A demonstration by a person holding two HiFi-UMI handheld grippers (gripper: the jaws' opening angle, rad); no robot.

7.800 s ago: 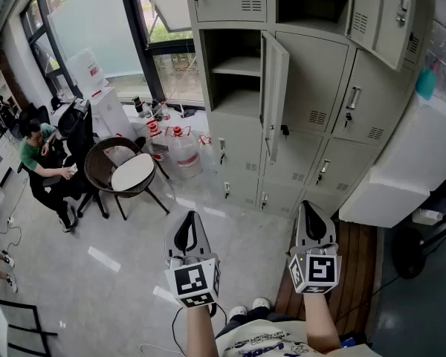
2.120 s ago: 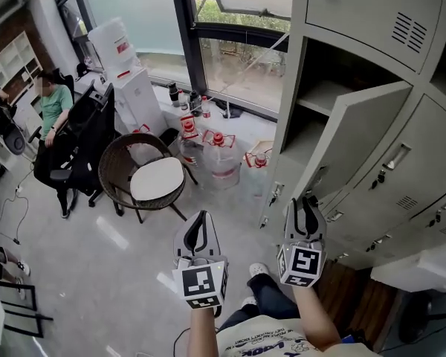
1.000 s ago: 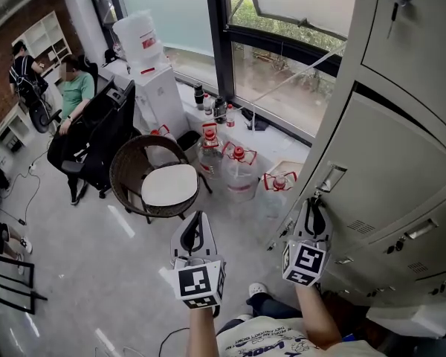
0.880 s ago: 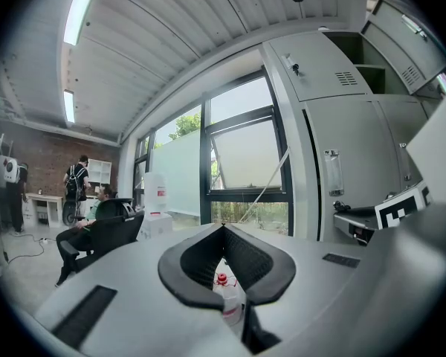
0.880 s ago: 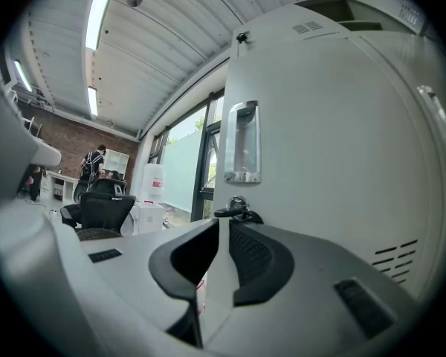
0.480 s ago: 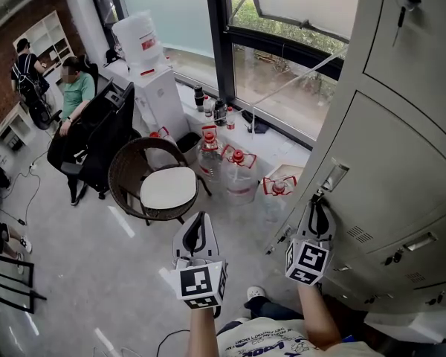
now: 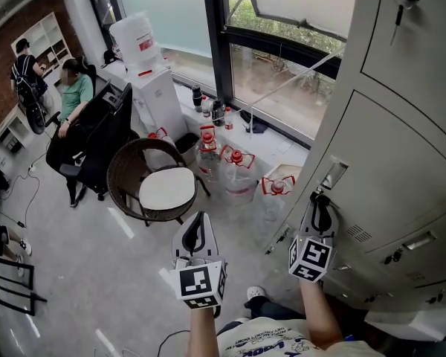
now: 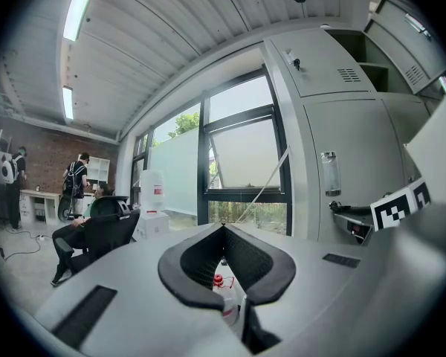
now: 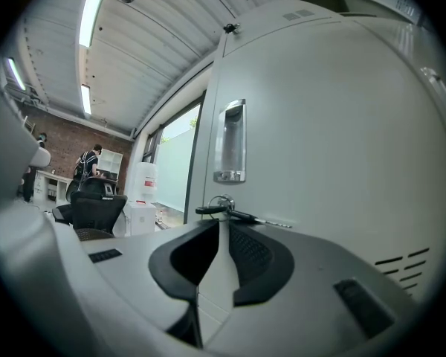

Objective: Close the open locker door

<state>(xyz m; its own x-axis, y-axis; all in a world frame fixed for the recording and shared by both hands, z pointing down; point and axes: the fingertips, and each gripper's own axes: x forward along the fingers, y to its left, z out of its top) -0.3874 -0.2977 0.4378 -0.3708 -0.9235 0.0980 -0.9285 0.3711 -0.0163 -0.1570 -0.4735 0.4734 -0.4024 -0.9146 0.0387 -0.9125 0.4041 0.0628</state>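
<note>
Though clenched on nothing, the right hand-held gripper (image 7: pixel 323 201) has its tips at the locker door (image 7: pixel 401 169). A key (image 9: pixel 230 214) sits just above them.

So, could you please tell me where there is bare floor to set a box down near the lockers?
Bare floor lies on the near side of the wicker chair, running left below the black office chair. Crowded: water jugs fill the stretch from chair to lockers under the window.
</note>
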